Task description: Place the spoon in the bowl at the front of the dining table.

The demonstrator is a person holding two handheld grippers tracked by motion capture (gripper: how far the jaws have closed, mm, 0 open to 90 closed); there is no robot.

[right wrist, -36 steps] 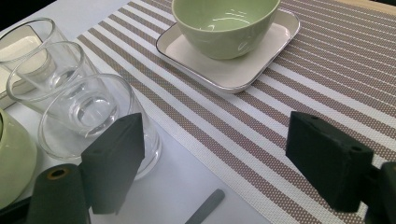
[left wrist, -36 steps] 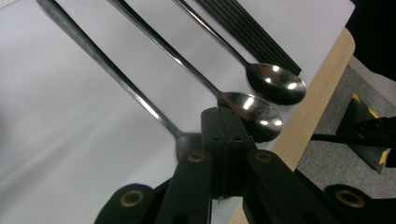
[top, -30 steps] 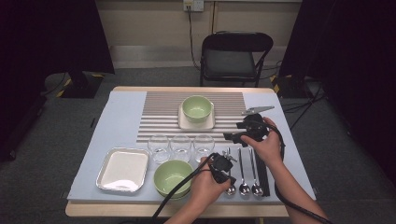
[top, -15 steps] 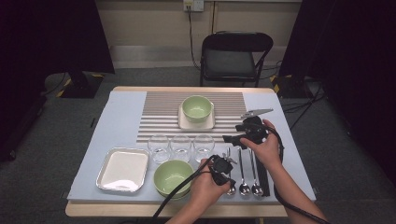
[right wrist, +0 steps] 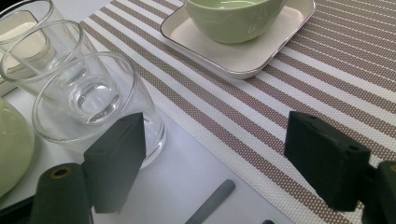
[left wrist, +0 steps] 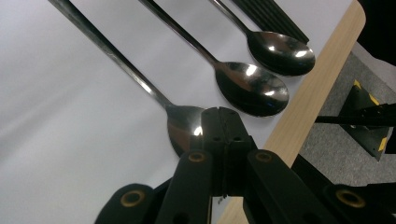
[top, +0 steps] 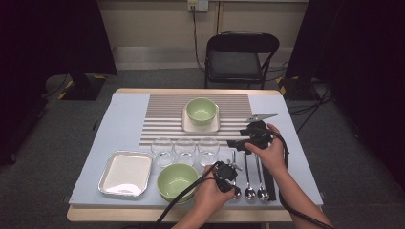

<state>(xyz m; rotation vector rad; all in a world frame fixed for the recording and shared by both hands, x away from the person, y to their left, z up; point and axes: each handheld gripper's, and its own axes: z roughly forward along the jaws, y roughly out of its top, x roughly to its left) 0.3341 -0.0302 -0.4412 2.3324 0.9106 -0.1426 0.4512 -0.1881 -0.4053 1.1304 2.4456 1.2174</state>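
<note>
Dark curtains and a folding chair [top: 241, 56] stand behind your surface [top: 124, 119], which carries a pale cloth and a striped mat [top: 165, 119]. Near the front edge, toward the right corner, three steel spoons [top: 249, 191] lie side by side, bowls toward you, next to a black strip [top: 269, 183].

Your left gripper [top: 228, 172] sits over the leftmost spoon [left wrist: 140, 81], jaws clenched together with nothing between them, tips resting at that spoon's bowl. Your right gripper [top: 239, 142] hovers just past the spoon handles, beside the nearest of three glass tumblers [right wrist: 93, 100], jaws released and wide.

Expect the spoon to be light, rigid and slick: polished metal lying flat on cloth gives little to bite. Take it across the thin handle near the neck, where the jaws can get under the edges; the rounded bowl would likely slip out.

Against the earlier frames, the left gripper has kept its place and its clenched jaws, and your right hand has barely shifted.
</note>
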